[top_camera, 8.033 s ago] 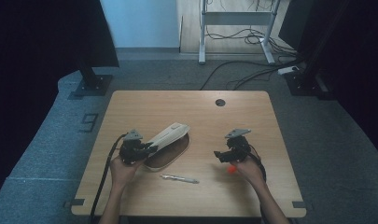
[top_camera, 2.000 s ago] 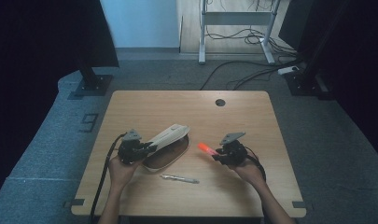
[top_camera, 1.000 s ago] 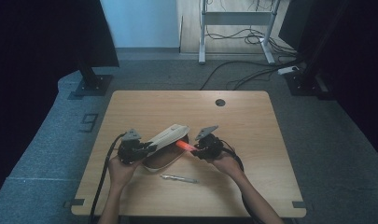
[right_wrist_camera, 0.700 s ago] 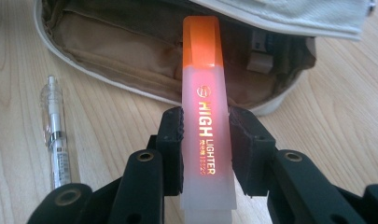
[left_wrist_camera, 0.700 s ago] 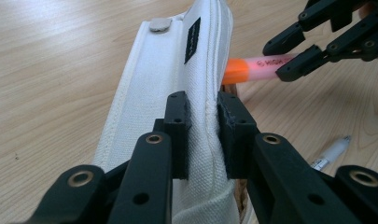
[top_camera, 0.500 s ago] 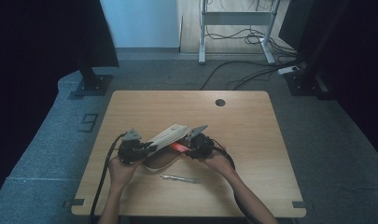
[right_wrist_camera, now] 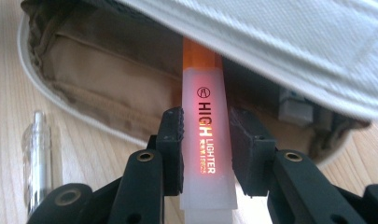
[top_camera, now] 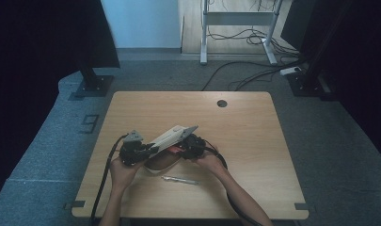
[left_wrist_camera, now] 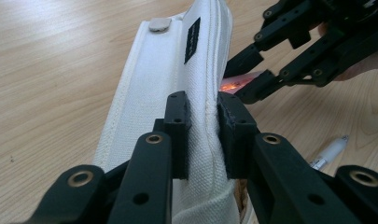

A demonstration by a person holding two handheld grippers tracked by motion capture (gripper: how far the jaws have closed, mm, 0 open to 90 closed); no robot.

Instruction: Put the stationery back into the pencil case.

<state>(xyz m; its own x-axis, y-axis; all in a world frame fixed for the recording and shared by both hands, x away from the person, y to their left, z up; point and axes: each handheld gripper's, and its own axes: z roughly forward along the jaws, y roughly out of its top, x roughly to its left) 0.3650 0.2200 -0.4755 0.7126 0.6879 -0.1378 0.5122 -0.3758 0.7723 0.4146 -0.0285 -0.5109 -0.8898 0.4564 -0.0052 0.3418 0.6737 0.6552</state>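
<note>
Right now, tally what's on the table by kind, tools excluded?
Pencil case: 1, white lid lifted over a tan body
Highlighter: 1, orange, tip under the lid
Pen: 1, on the table
Total: 3

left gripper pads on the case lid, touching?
Touching. Left gripper view: left gripper pads pinch the white lid from both sides, no gap.

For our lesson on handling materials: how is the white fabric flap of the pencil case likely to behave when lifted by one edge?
The flap is woven cloth with stitched seams, so probably floppy. Yet, pinched by the left tongs, it stands raised over the case's open pouch, which suggests some stiffening. Its textured weave likely resists slipping. It looks light for its size.
</note>
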